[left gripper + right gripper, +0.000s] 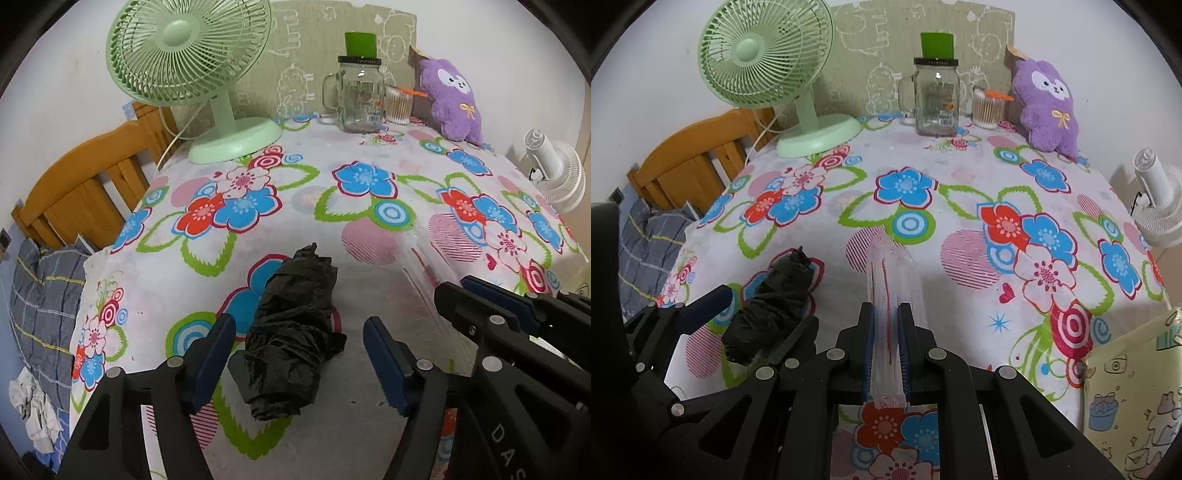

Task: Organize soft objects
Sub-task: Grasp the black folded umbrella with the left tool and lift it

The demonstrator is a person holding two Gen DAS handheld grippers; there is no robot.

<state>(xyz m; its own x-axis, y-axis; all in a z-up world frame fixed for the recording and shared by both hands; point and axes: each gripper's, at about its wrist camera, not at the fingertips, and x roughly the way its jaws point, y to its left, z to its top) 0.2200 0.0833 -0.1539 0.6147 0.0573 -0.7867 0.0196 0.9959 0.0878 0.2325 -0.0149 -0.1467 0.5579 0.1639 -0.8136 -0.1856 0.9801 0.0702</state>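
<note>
Left wrist: fan [188,70], jar [360,98] beyond.

light: even, soft indoor | shadows: faint | edges: strong fisheye bend (dark corners) | focus: sharp

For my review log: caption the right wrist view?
Right gripper shut on clear bag; black bag lies left.

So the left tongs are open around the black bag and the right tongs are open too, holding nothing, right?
Not quite. The left tongs are open around the black bag, but the right wrist view shows the right tongs shut on a clear bag.
</note>
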